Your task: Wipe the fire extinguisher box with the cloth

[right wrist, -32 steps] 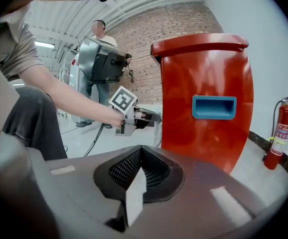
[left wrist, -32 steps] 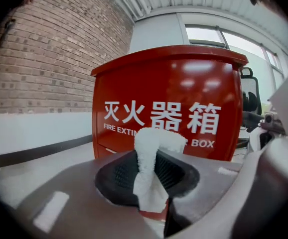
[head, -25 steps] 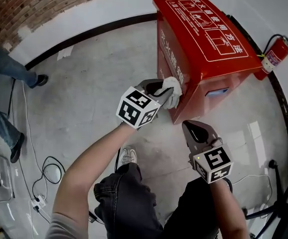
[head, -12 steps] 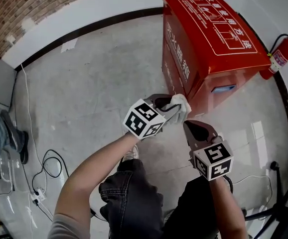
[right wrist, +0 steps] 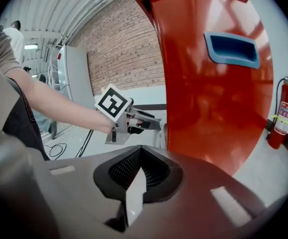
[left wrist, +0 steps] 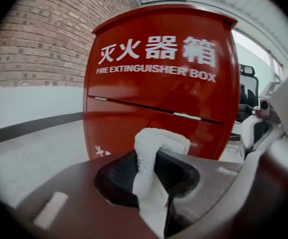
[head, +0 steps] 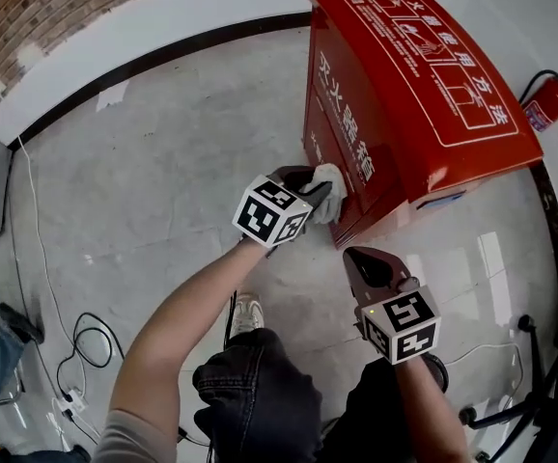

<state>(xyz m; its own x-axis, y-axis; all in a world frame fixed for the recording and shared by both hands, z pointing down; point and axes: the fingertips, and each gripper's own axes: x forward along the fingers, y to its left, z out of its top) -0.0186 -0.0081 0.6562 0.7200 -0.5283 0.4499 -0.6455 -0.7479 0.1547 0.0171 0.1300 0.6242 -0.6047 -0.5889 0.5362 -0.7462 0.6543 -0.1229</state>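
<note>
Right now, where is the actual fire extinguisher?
The fire extinguisher stands at the head view's far right edge, against the white wall, just beyond the red box.

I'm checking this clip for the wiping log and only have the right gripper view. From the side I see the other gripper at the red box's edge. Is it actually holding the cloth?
Observer: Yes. The left gripper view shows the left gripper with its jaws shut on a folded white cloth, which sticks out past their tips.
Operator: Which face is it pointed at?
Observer: The front of the fire extinguisher box, the face with the white lettering. The cloth is aimed at the lower part, below a slanting seam.
Operator: Is it touching?
Observer: In the head view the cloth lies over that face near its lower near corner. I cannot confirm that it touches.
</note>
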